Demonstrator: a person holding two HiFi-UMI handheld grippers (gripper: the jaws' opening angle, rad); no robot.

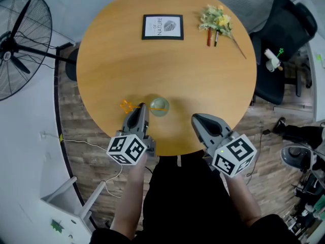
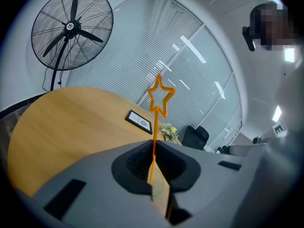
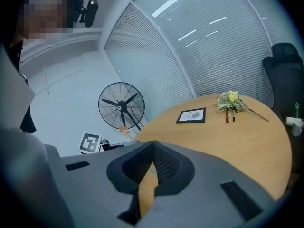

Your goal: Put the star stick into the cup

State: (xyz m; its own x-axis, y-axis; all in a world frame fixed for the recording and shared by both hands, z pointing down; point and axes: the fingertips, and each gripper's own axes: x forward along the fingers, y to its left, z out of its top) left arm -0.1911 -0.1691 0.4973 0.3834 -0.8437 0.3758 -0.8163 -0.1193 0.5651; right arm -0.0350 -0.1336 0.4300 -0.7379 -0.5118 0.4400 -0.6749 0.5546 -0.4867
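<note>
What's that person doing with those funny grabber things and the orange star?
A person holds a gripper in each hand over a round wooden table. The left gripper has its jaws shut on the orange star stick, with the star end poking out past them. The small cup sits on the table just beside that gripper, and the stick is not in it yet. The right gripper is empty, jaws together, near the table's edge.

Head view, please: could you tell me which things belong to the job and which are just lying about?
Job: star stick, cup, left gripper holding the stick.
Lying about: framed print, flowers, pens, fan, chair.
</note>
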